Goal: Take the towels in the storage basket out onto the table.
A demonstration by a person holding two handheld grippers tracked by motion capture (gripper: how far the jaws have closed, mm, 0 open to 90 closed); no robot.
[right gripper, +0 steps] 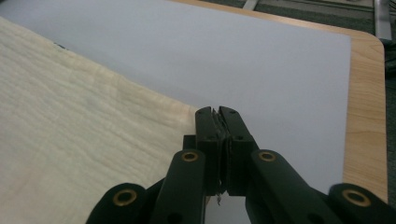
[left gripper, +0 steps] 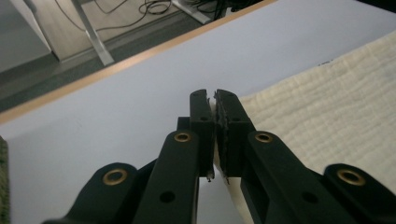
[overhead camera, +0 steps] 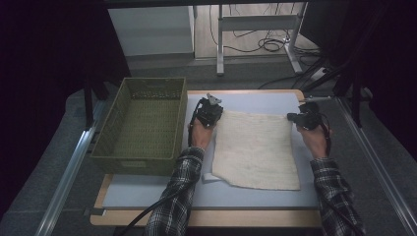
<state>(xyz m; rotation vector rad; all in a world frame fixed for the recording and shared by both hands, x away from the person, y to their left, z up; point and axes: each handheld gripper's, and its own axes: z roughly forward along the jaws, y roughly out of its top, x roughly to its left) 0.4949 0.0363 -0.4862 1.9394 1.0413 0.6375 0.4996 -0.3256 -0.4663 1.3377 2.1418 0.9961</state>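
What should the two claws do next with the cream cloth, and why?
Probably lift both far corners and carry them toward the near edge to fold it. The left claw and right claw are each shut on a far corner of the cloth, which otherwise lies flat.

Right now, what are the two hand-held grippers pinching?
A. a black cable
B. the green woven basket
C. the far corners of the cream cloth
C: the left hand-held gripper and right hand-held gripper are each shut on a far corner of the cream quilted cloth.
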